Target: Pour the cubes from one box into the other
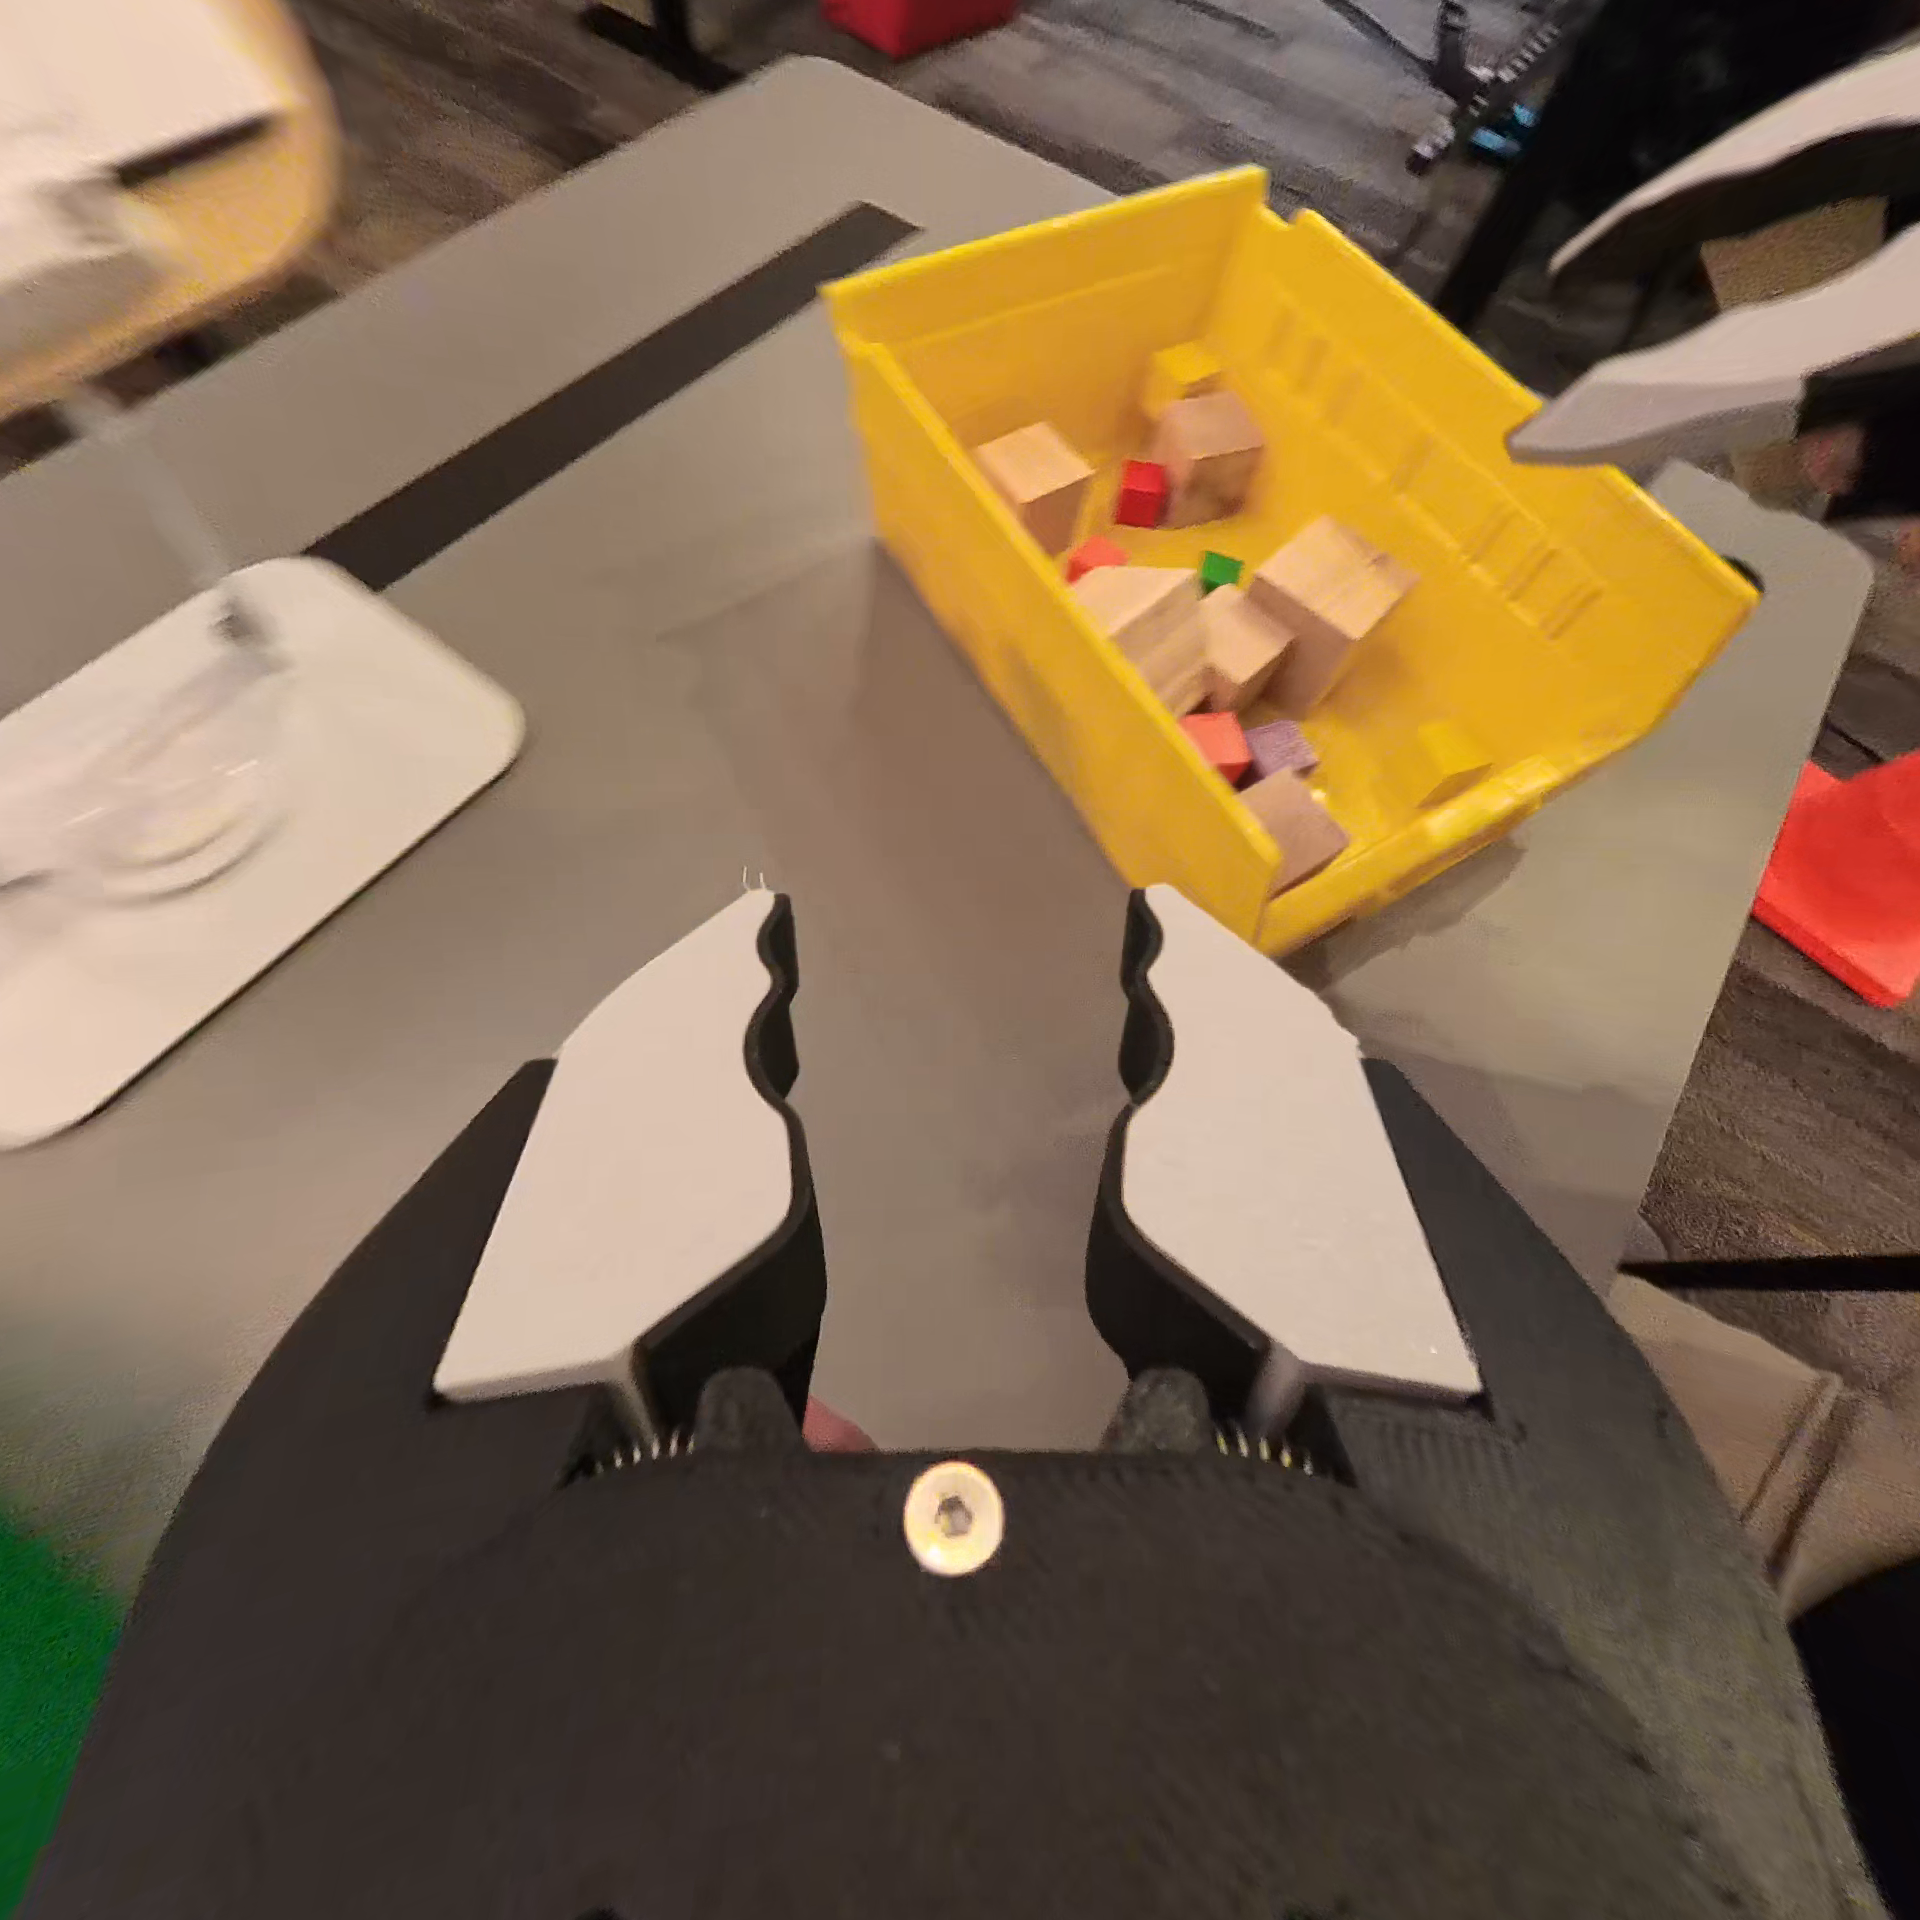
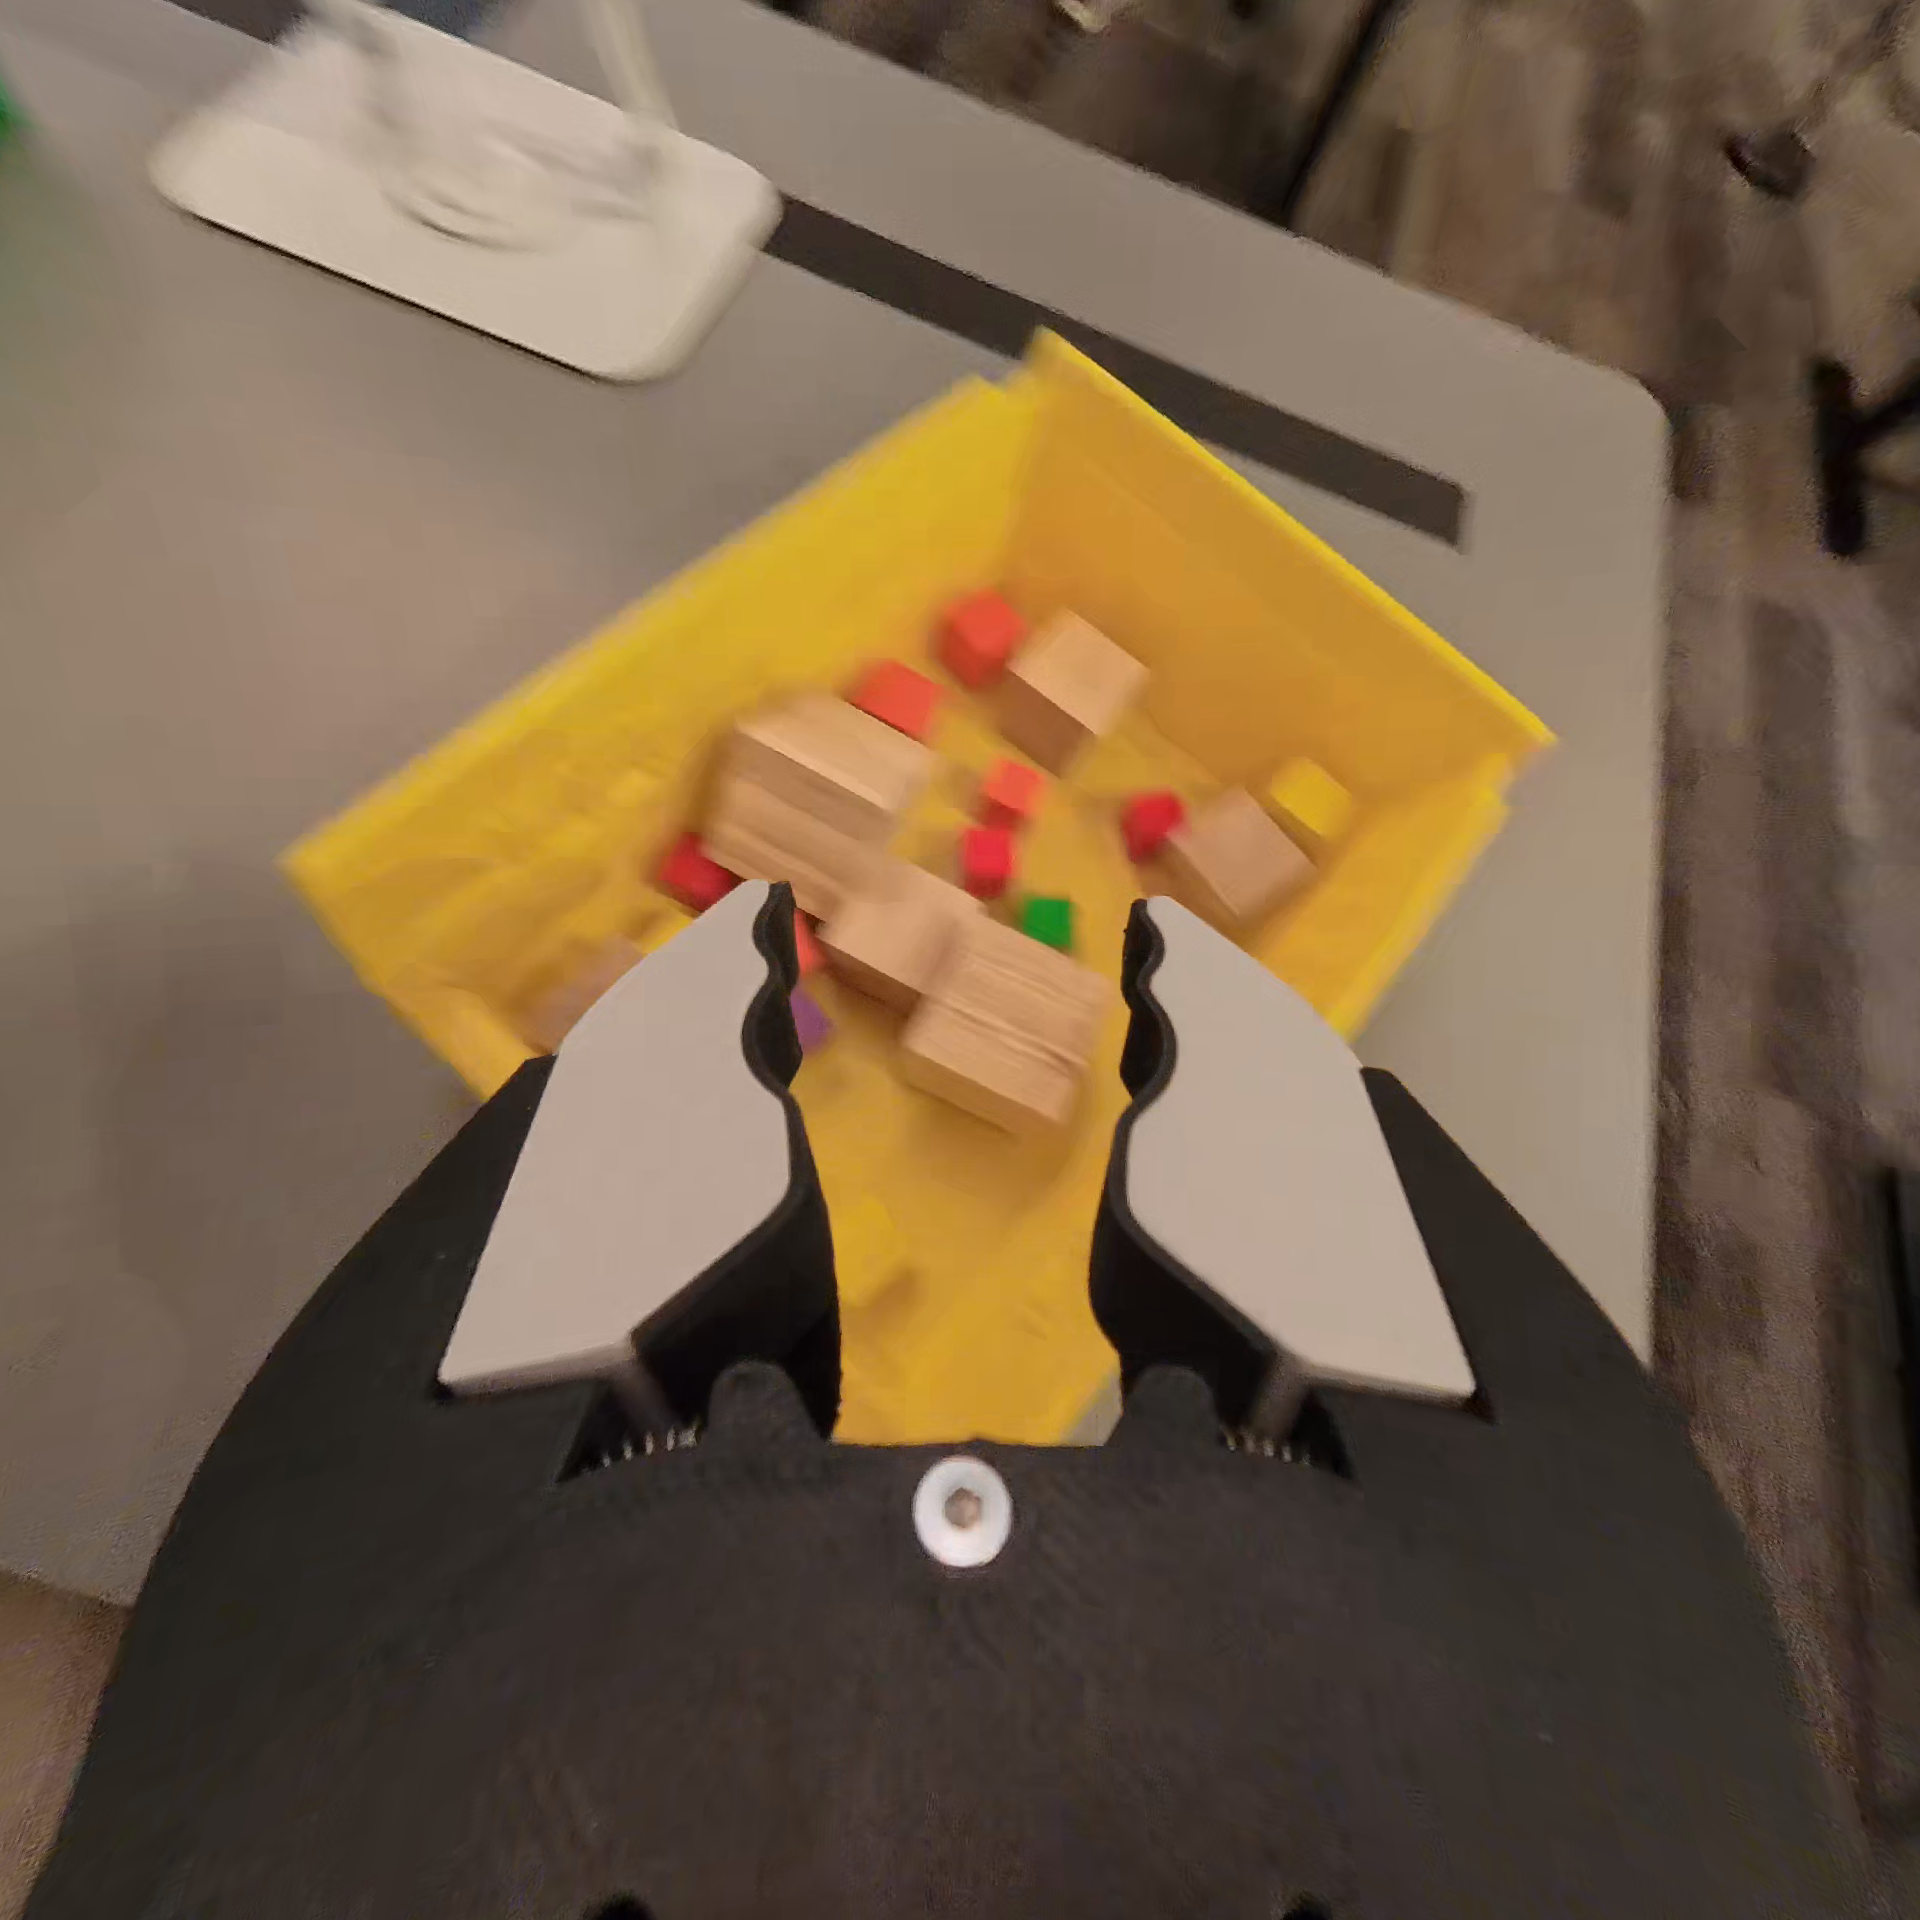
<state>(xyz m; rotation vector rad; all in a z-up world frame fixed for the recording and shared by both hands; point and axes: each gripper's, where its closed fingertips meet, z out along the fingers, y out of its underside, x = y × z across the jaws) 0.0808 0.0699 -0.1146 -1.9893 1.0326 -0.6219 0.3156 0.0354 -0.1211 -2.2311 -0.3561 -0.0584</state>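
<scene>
A yellow box (image 1: 1049, 686) stands on the grey table (image 1: 644, 748), up and to the right of my left gripper (image 1: 961, 914). It holds several wooden cubes (image 1: 1320, 597) and small red, green, purple and yellow cubes. My left gripper is open and empty above the bare table. My right gripper (image 2: 951, 925) is open and empty, hovering above the same yellow box (image 2: 1226, 551) and its wooden cubes (image 2: 997, 1029). The right gripper also shows in the left wrist view (image 1: 1704, 353) at the upper right, above the box's far side. No second box is in view.
A white flat lamp base (image 1: 218, 821) sits on the table's left, also in the right wrist view (image 2: 468, 218). A black strip (image 1: 613, 395) crosses the table. A red object (image 1: 1849, 883) lies on the floor past the table's right edge. A green patch (image 1: 42, 1662) shows at the lower left.
</scene>
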